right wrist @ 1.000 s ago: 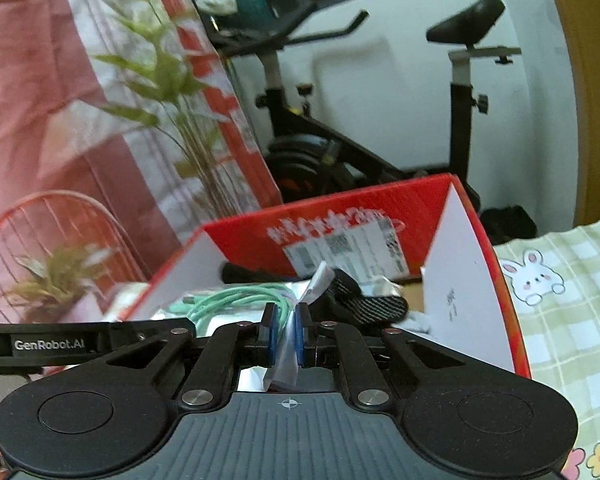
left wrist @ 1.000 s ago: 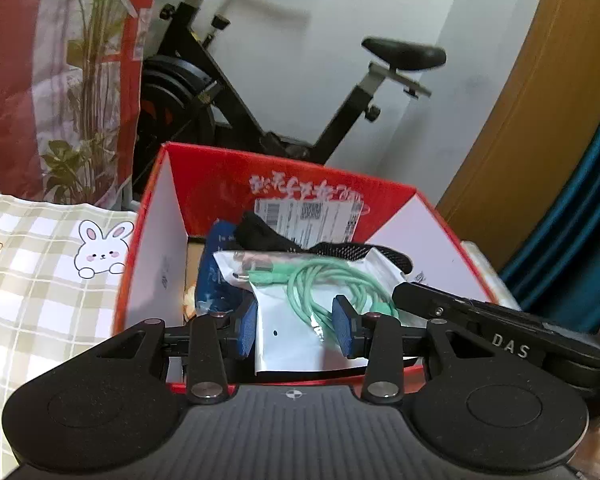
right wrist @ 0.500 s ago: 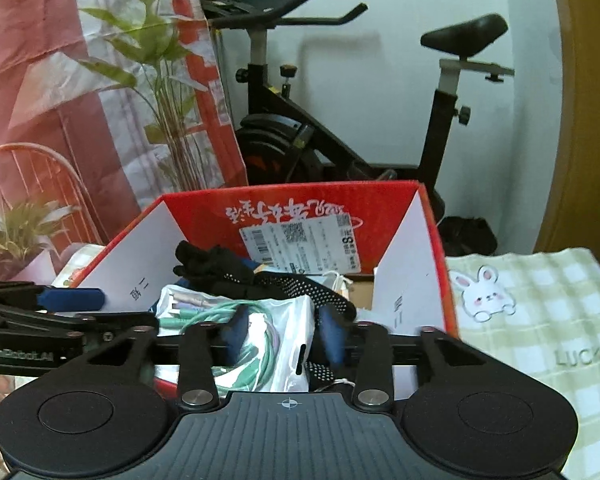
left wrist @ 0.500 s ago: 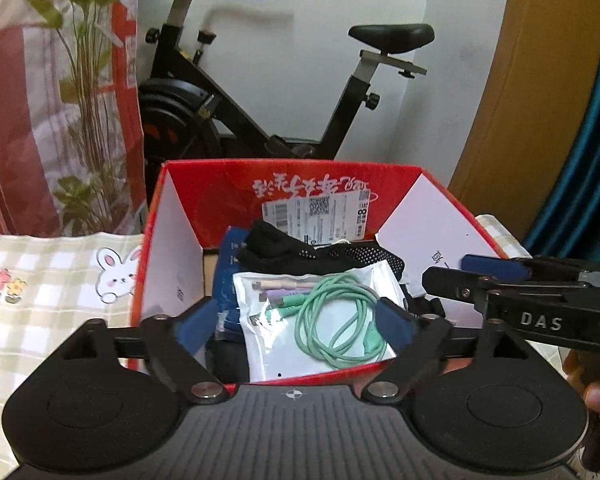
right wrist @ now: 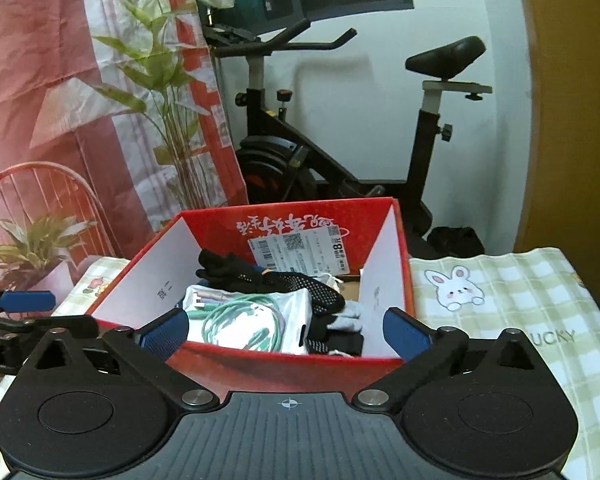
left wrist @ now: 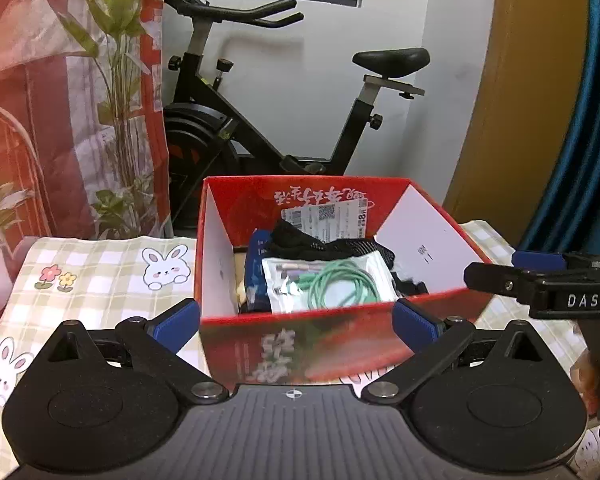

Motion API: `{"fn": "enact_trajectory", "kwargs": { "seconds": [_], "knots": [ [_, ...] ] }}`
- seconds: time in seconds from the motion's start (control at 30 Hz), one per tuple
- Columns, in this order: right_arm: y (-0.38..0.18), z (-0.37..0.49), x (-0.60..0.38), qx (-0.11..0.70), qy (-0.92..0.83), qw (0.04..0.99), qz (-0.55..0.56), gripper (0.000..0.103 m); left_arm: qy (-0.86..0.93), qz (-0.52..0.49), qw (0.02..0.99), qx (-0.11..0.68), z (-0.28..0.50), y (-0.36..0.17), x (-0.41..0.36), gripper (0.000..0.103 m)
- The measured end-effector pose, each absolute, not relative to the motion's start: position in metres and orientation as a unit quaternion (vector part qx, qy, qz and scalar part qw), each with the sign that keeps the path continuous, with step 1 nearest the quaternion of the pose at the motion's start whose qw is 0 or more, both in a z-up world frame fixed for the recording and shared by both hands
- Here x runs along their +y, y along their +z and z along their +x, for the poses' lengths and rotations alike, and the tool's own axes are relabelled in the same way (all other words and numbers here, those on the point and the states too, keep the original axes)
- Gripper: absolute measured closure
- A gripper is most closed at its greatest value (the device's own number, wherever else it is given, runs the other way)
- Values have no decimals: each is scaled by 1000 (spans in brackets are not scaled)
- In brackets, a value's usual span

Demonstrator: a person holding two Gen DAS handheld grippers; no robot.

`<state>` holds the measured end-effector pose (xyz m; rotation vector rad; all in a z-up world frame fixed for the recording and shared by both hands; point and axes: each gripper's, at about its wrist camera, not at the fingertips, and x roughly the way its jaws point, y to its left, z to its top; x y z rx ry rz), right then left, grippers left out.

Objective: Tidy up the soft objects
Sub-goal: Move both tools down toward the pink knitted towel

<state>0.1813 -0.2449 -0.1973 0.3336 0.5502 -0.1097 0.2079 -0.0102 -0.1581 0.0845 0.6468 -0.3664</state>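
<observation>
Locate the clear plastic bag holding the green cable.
In both wrist views, the clear plastic bag lies atop the open red cardboard box's contents, in front of black mesh fabric.

Lighting: even, soft indoor light, moderately bright; white wall [left wrist: 300, 92] behind the exercise bike [left wrist: 268, 120] is the brightest area, with a faint bike shadow on it.
Blur: near wall of the red box [left wrist: 300, 344] smeared in the left wrist view; contents inside the box sharp.
Distortion: strong fisheye bending toward the edges; corners go dark.
</observation>
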Motion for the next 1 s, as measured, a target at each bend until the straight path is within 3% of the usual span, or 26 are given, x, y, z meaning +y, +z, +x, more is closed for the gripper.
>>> {"fn": "enact_trajectory", "kwargs": {
  "seconds": [0.6,1.0],
  "knots": [
    [-196,61,-186,258,-25,956,139,0,-178,43,936,302,101,-176,17,0],
    [-249,9,-155,332,-23,939,86,0,-170,25,924,342,62,-221,28,0]
  ]
}}
